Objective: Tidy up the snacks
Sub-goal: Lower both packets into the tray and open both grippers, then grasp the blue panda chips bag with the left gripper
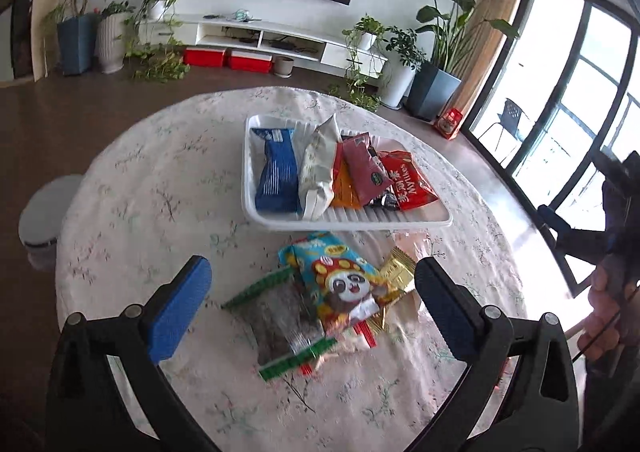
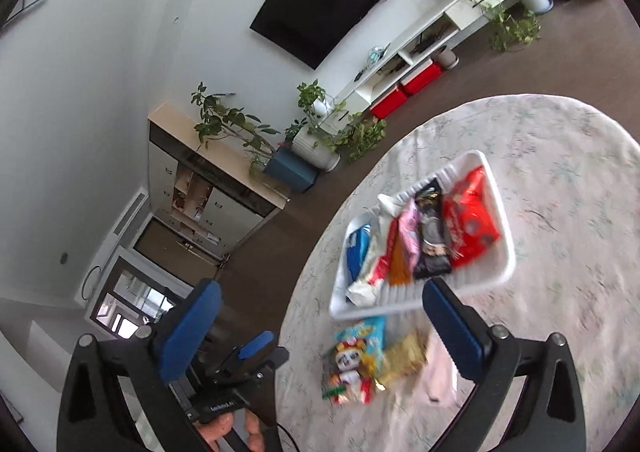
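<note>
A white tray (image 1: 348,221) on the round table holds several snack packs: blue (image 1: 276,176), white, pink and red (image 1: 408,182). In front of it lie a loose panda-print pack (image 1: 340,280), a clear green-edged pack (image 1: 280,316) and a gold pack (image 1: 396,272). My left gripper (image 1: 312,292) hangs above these loose packs, jaws wide and empty. In the right wrist view the tray (image 2: 502,272) and loose packs (image 2: 360,356) appear tilted. My right gripper (image 2: 320,316) is open and empty, off the table's side. The other gripper (image 2: 256,352), held by a hand, shows below.
The table wears a floral cloth (image 1: 160,180). A grey stool (image 1: 44,220) stands at its left. A TV unit (image 1: 260,36), potted plants (image 1: 436,64) and red boxes (image 1: 224,57) line the far wall. Windows (image 1: 560,112) are at the right. A hand (image 1: 604,316) is at the right edge.
</note>
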Demonstrator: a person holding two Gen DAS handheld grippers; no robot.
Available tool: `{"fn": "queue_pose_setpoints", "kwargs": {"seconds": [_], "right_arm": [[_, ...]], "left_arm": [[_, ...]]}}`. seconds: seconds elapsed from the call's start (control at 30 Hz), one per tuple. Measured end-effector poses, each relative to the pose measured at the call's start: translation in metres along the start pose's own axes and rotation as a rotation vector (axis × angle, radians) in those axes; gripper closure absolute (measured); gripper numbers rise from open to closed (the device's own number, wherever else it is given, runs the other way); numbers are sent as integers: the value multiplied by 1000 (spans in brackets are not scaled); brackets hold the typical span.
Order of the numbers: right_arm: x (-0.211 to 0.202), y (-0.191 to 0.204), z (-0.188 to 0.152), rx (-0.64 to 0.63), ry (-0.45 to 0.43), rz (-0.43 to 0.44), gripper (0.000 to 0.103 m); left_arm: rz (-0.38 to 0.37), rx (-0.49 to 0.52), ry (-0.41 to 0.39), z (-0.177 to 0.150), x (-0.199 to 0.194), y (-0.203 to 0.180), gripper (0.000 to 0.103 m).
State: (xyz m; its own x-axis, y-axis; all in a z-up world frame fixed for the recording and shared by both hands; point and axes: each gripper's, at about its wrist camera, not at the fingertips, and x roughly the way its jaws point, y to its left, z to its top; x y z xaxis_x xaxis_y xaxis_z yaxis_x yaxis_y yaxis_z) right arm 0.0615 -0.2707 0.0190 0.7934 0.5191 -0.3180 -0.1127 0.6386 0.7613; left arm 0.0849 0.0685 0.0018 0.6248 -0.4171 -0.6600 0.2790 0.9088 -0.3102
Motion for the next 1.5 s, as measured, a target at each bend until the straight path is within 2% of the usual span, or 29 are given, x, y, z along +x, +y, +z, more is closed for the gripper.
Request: {"fn": "queue_pose_setpoints", "kwargs": {"seconds": [0.07, 0.13, 0.33, 0.43, 0.5, 0.67, 0.77, 1.03, 1.17, 1.23, 1.27, 1.37, 1.5], "right_arm": [[-18, -7, -14, 11, -25, -29, 0], [-34, -13, -29, 8, -35, -81, 0], [-53, -33, -63, 39, 13, -174, 0], [-53, -35, -74, 19, 31, -221, 0], [-49, -36, -78, 15, 45, -220, 0], [-39, -28, -89, -62, 77, -267, 12], [-37, -22, -92, -103, 79, -280, 13], [-36, -25, -93, -111, 78, -285, 13], [-34, -31, -94, -98, 84, -281, 13], [-34, -33, -95, -94, 86, -277, 13], [-33, -33, -95, -94, 87, -277, 13], [-33, -36, -94, -93, 89, -278, 13], [-34, -40, -93, -78, 87, -273, 13]], "left_arm": [[8, -46, 15, -15, -3, 6, 0], [21, -49, 46, -28, -2, 7, 0], [15, -37, 90, -44, 3, -2, 0], [-3, -16, 86, -38, 7, -14, 0], [-12, -3, 89, -31, 10, -22, 0], [8, 46, 158, -19, 34, -39, 1], [6, 56, 193, -11, 52, -46, 2], [63, 82, 303, 12, 103, -52, 2], [141, 136, 366, 13, 133, -54, 2], [152, 147, 371, 14, 141, -53, 3], [141, 150, 368, 13, 143, -52, 7], [105, 136, 374, 15, 148, -47, 44], [107, 144, 387, 17, 152, -43, 47]]}}
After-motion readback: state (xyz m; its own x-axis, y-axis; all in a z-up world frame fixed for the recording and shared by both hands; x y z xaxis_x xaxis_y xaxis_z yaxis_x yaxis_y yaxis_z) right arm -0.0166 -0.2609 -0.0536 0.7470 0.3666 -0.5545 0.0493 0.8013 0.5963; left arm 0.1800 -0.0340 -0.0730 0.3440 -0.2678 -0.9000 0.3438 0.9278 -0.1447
